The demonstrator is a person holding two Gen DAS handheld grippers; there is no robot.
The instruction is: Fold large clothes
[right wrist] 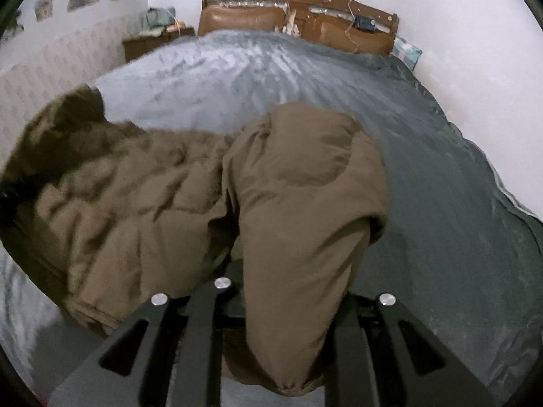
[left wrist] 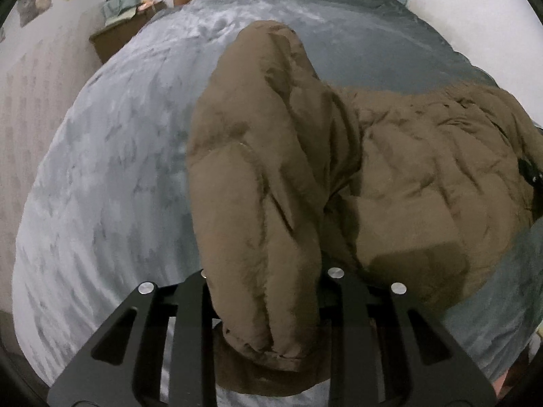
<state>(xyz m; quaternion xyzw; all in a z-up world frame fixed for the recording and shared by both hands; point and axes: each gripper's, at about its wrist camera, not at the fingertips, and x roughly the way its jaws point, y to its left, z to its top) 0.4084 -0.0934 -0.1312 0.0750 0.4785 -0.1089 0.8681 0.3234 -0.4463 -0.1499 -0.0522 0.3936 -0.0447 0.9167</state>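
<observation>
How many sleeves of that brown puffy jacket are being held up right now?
2. One sleeve is clamped in the left gripper, on the jacket's left side; the other sleeve is clamped in the right gripper, on its right side. Both rise over the grey bedspread.

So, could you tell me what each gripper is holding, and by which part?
Each holds the brown puffer jacket by a sleeve: left gripper and right gripper, near the cuffs.

Brown puffy jacket [left wrist: 390, 176] lies rumpled (both sleeves lifted) on the bed.
</observation>
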